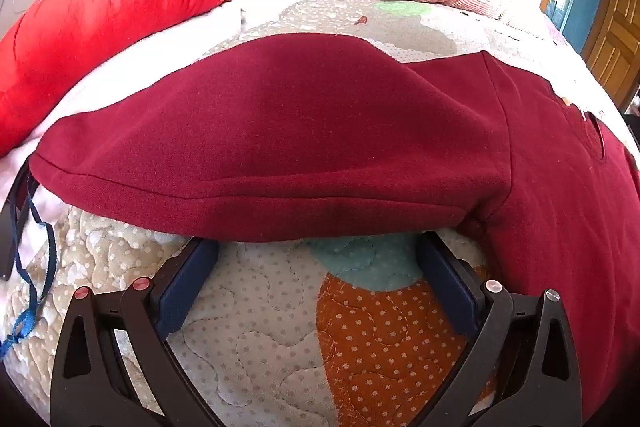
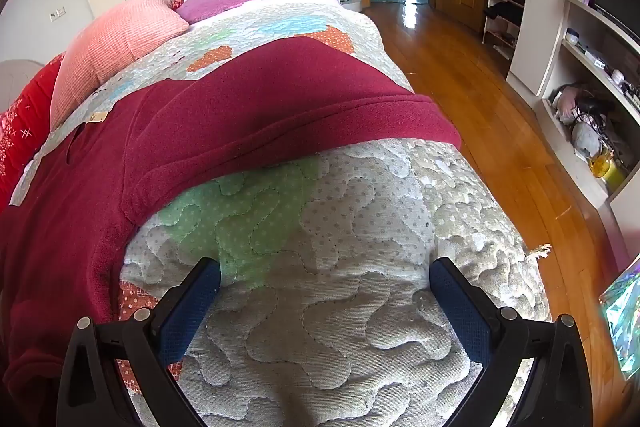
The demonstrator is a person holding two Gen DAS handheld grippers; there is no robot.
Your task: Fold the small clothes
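Maroon garment [image 1: 304,131] flat on quilt [image 1: 256,339] | left tool [image 1: 316,259] spread, empty | right tool [image 2: 325,279] spread, empty

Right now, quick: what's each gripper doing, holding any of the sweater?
Left gripper: open, empty, fingertips at the maroon sweater sleeve's edge.
Right gripper: open, empty, over the quilt, short of the sweater.

The right claw [image 2: 325,281] stands wide apart low in the frame over the quilted bed [image 2: 340,307], gripping nothing. A dark red garment [image 2: 248,107] sprawls across the middle and left, its sleeve reaching right.
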